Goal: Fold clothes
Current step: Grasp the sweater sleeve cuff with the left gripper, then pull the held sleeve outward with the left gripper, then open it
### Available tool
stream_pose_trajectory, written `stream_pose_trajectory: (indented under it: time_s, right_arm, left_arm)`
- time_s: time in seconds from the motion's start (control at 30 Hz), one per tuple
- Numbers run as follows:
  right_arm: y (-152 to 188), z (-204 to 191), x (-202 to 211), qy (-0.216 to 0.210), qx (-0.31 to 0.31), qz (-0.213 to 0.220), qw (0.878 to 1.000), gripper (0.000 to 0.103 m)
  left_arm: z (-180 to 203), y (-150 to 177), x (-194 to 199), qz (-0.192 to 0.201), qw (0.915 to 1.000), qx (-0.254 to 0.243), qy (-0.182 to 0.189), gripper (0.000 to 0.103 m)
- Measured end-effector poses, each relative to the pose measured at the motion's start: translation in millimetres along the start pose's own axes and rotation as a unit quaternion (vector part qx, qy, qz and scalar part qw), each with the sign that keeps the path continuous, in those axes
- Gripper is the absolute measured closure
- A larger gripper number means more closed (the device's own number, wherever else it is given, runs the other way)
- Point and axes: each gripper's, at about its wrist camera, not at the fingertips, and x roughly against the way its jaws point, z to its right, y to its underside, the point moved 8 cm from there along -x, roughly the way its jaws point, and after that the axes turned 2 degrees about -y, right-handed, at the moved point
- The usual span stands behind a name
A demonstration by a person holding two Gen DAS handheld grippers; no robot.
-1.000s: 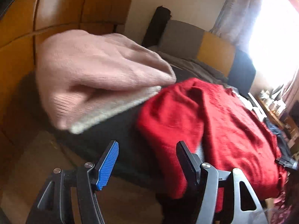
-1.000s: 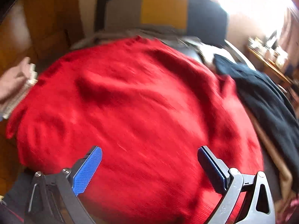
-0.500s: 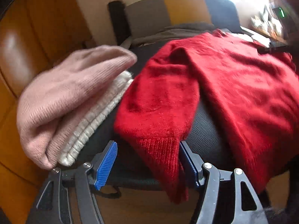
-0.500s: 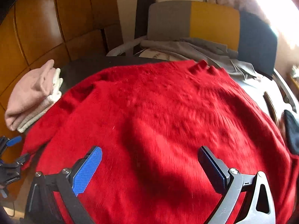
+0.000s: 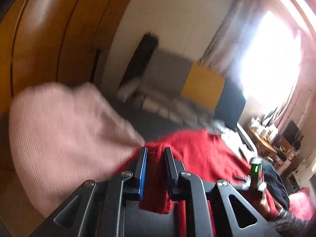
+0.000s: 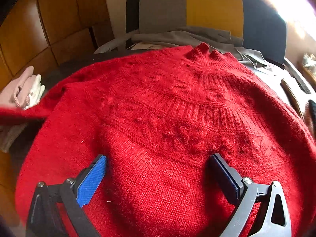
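The red sweater [image 6: 167, 118] lies spread front-up across the dark table [image 6: 65, 69], collar toward the far side, and fills most of the right wrist view. Its left sleeve [image 6: 23, 112] is stretched out sideways off the left edge of that view. Behind the table stands a chair back [image 6: 189, 7] in grey, yellow and navy panels, with grey cloth [image 6: 197, 35] heaped at its foot. At the table's left edge sits a folded stack, a pink sweater [image 5: 65, 138] on a white one [image 6: 36, 90]; the left wrist view is blurred, and the pink one looms large just beside my left tongs [image 5: 155, 156]. Those tongs have just been closing and are now clamped on the ribbed cuff [image 5: 155, 185] of the red sleeve, which hangs between the pads. My right tongs [image 6: 158, 169] stand wide apart over the lower chest of the red sweater, gripping nothing; whether the tips touch the knit I cannot tell.
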Motion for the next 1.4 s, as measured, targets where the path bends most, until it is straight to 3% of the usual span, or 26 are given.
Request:
stream_pose_trajectory:
  time_s: [0.1,0.17,0.23,0.33,0.37,0.47,0.57,0.67,0.77,0.83,0.93,1.03,1.23,1.3,1.33,1.37,1.4]
  right_arm:
    - [0.5,0.1,0.8,-0.004,-0.003,0.002,1.0,0.0]
    - [0.4,1.8,1.3,-0.006,-0.004,0.003,1.0,0.0]
    - [0.1,2.2,0.7,-0.007,-0.004,0.004,1.0,0.0]
    - [-0.1,2.6,0.4,-0.008,-0.005,0.004,1.0,0.0]
    - [-0.2,2.9,0.6,-0.009,-0.006,0.006,1.0,0.0]
    - [-0.3,3.8,1.4,-0.015,-0.01,0.009,1.0,0.0]
    - [-0.6,4.1,2.2,-0.02,-0.015,0.012,1.0,0.0]
    - [-0.7,3.9,2.1,-0.02,-0.014,0.012,1.0,0.0]
    - [-0.5,3.7,1.6,-0.013,-0.009,0.01,1.0,0.0]
    - [-0.5,3.3,1.0,-0.009,-0.006,0.008,1.0,0.0]
    - [-0.3,2.1,0.6,-0.002,-0.002,0.006,1.0,0.0]
    - [0.0,1.1,0.1,0.001,0.001,0.005,1.0,0.0]
    - [0.6,1.7,0.9,0.003,0.004,0.004,1.0,0.0]
    - [0.3,1.4,0.5,0.004,0.005,0.003,1.0,0.0]
    - [0.3,1.2,0.2,0.005,0.006,0.003,1.0,0.0]
    - [0.2,1.1,0.0,0.006,0.007,0.003,1.0,0.0]
    - [0.1,0.9,-0.2,0.007,0.008,0.002,1.0,0.0]
  left_arm:
    - [21.4,-46.9,10.1,0.055,0.9958,-0.07,-0.021,0.095]
    - [35.4,-78.0,9.1,0.083,0.9878,-0.126,-0.041,0.095]
    - [40.7,-98.4,0.0,0.087,0.9836,-0.149,-0.052,0.095]
    - [38.7,-98.4,-4.4,0.052,0.989,-0.134,-0.035,0.091]
    - [34.8,-92.6,-2.3,0.043,0.9901,-0.129,-0.035,0.081]
    - [12.6,-42.1,-4.3,-0.023,0.993,-0.106,-0.046,0.079]
    - [-28.2,28.5,-0.3,-0.093,0.9928,-0.03,-0.07,0.073]
    - [-69.4,98.5,5.4,-0.156,0.9817,0.062,-0.089,0.06]
    - [-99.1,143.5,6.4,-0.184,0.9654,0.17,-0.073,0.044]
    - [-107.8,154.4,2.4,-0.182,0.9626,0.183,-0.082,0.036]
    - [-110.0,159.9,-5.1,-0.171,0.9661,0.173,-0.088,0.029]
    - [-108.3,166.3,-18.7,-0.176,0.9723,0.123,-0.092,0.029]
    - [-101.1,179.8,-47.0,-0.195,0.969,0.063,-0.138,0.029]
    - [-96.7,180.1,-46.0,-0.194,0.9685,0.045,-0.15,0.038]
    - [-96.7,177.8,-43.7,-0.192,0.9684,0.044,-0.153,0.056]
    - [-97.7,174.5,-40.6,-0.189,0.9683,0.047,-0.156,0.091]
    - [-97.2,170.3,-38.4,-0.188,0.9684,0.048,-0.157,0.092]
